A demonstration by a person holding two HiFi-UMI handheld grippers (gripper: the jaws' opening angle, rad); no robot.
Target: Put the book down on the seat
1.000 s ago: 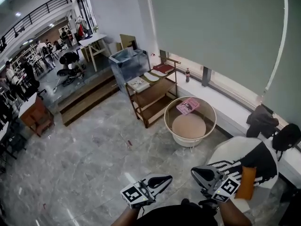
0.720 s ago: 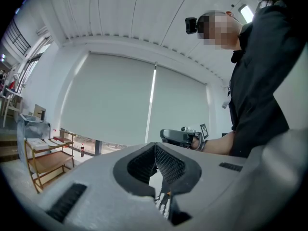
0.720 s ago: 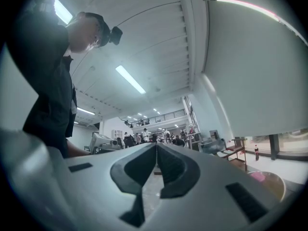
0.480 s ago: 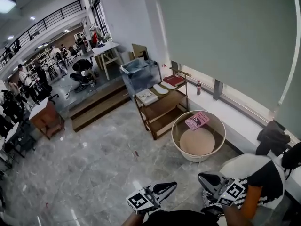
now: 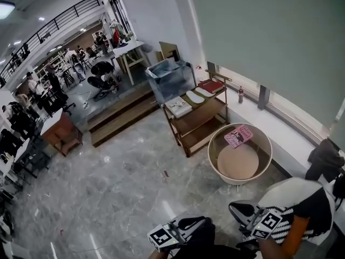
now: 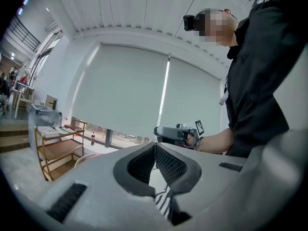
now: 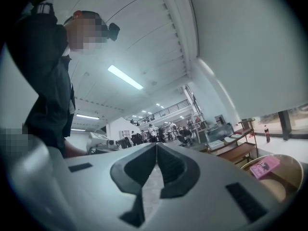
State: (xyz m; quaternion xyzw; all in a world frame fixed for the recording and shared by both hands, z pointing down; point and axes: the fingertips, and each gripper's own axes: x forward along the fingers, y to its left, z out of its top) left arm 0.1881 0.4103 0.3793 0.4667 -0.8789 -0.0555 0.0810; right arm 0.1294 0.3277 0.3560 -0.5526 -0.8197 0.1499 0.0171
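Note:
A pink book [image 5: 237,136] leans against the inner wall of a round beige tub seat [image 5: 267,144] by the window; it also shows at the right of the right gripper view as the pink book [image 7: 264,167]. My left gripper [image 5: 200,220] and right gripper [image 5: 233,207] hang low at the bottom of the head view, well short of the seat. Both are shut and hold nothing. In the left gripper view the jaws [image 6: 155,146] meet tip to tip, with the right gripper [image 6: 166,133] beyond them. The right gripper's jaws [image 7: 156,146] are also pressed together.
A wooden shelf [image 5: 207,124] with books stands left of the seat, a glass tank [image 5: 171,77] behind it. A white chair with a striped cushion [image 5: 294,201] is close on my right. Steps [image 5: 118,117] and people lie far left. A bottle [image 5: 240,94] stands on the sill.
In the head view the shelf and round seat have slid right and down. Both grippers have sunk toward the bottom edge, still shut and empty.

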